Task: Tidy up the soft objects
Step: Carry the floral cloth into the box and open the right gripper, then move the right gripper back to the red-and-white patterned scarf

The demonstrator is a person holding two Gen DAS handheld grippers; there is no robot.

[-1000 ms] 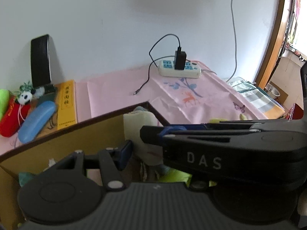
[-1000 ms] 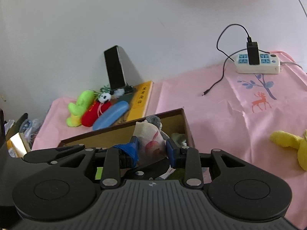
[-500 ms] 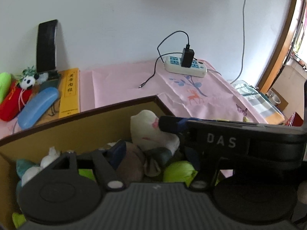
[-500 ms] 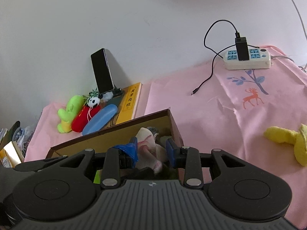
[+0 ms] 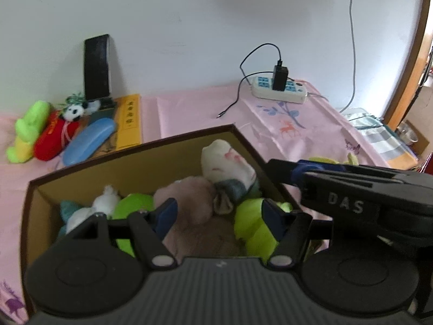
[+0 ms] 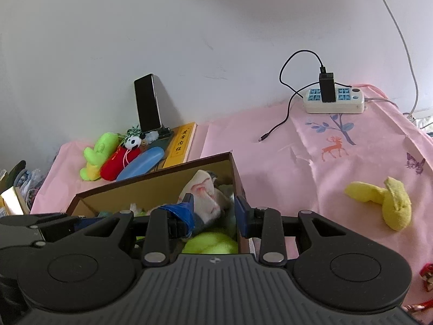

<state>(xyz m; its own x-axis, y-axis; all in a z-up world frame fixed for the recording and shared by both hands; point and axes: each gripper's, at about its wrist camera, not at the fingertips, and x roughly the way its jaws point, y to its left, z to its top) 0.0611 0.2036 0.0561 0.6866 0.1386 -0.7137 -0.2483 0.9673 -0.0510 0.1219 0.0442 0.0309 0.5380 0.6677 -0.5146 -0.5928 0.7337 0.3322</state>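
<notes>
Your left gripper [image 5: 216, 214] has just been opening and stands empty over the box [image 5: 130, 159] of plush toys, lower centre. Your right gripper [image 6: 215, 212] gapes empty too. Next, fetch the yellow toy [image 6: 379, 203], right.

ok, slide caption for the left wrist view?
Open left claw above a cardboard box packed with plush toys.

Pretty cramped from where I sat: the brown cardboard box [image 5: 130, 159] was stuffed with plush toys, hardly any gap inside. Its right wall [image 6: 238, 187] stood in my right gripper's [image 6: 213, 211] way. The pink tablecloth [image 6: 284, 157] past the box lay open up to the white power strip [image 6: 334, 100].
</notes>
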